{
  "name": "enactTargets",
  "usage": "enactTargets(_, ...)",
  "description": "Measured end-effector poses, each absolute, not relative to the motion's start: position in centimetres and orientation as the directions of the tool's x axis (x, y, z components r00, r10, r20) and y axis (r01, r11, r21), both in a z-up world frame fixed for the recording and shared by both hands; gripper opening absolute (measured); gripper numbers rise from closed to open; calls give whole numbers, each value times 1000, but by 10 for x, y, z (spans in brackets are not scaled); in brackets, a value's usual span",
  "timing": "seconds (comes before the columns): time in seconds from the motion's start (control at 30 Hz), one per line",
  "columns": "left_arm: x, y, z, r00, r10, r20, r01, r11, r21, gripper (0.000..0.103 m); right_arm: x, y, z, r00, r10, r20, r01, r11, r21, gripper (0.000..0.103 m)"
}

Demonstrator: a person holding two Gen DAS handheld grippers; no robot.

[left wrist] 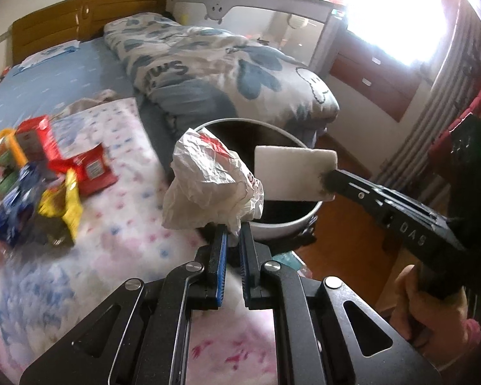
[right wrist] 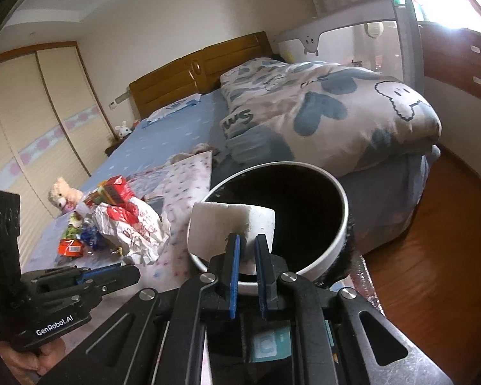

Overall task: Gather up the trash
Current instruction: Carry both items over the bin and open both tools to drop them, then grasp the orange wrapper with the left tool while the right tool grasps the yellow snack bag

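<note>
My left gripper [left wrist: 233,228] is shut on a crumpled white plastic bag with red print [left wrist: 208,183], held up beside the bin. The round bin [left wrist: 285,224] has a white rim and a dark inside and stands at the bed's edge. My right gripper [left wrist: 327,182] comes in from the right, shut on a white foam block [left wrist: 291,173] over the bin's mouth. In the right wrist view the right gripper [right wrist: 247,240] pinches the foam block [right wrist: 231,227] above the bin [right wrist: 343,221], while the left gripper [right wrist: 134,271] holds the bag [right wrist: 134,234] left of it.
A pile of coloured snack wrappers [left wrist: 48,173] lies on the flowered sheet [left wrist: 128,224], also visible as wrappers [right wrist: 86,224] near a teddy bear [right wrist: 62,195]. A folded duvet [left wrist: 240,73] lies behind the bin. Wooden floor [right wrist: 433,256] lies to the right.
</note>
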State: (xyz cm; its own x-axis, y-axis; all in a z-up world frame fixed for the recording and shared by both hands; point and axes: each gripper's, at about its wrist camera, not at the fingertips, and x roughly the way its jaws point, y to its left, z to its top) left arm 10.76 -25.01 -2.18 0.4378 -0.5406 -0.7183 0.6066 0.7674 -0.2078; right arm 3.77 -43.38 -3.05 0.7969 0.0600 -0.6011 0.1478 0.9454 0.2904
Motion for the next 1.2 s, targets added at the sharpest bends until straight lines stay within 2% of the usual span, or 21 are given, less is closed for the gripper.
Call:
enactTargets(0.77,144,-303,-35,385,-536,-751,615,756,-225,7,75,-471,-42,763,20,-646,193,947,256,10)
enactTargets(0.8,145,-303,-37,387,-532,-753,609,760,-225,11,76,-473,-43,762,20,-647,195,946,259,14)
enactTargets(0.87,147,-302,-40,386,-519,-763,596,771,-222,36,78,-475,-46,757,22,-653,202,943,266,15)
enactTargets(0.9,147,-301,-41,396,-511,-763,585,781,-219,55,79,-476,-46,754,22,-656,207,941,269,17)
enactTargets(0.93,146,-298,-41,408,-508,-759,578,787,-217,59,79,-477,-47,754,22,-657,210,939,273,24)
enactTargets(0.97,145,-296,-42,411,-508,-757,577,788,-215,59,79,-478,-48,754,23,-656,213,937,278,30)
enactTargets(1.0,144,-293,-42,413,-505,-758,575,790,-213,59,78,-479,-48,756,24,-654,214,935,283,49)
enactTargets(1.03,143,-290,-43,416,-501,-759,572,793,-211,60,77,-478,-47,763,25,-646,214,933,290,62)
enactTargets(1.2,134,-261,-47,451,-477,-754,532,822,-202,65,72,-469,-45,772,35,-635,214,926,311,77)
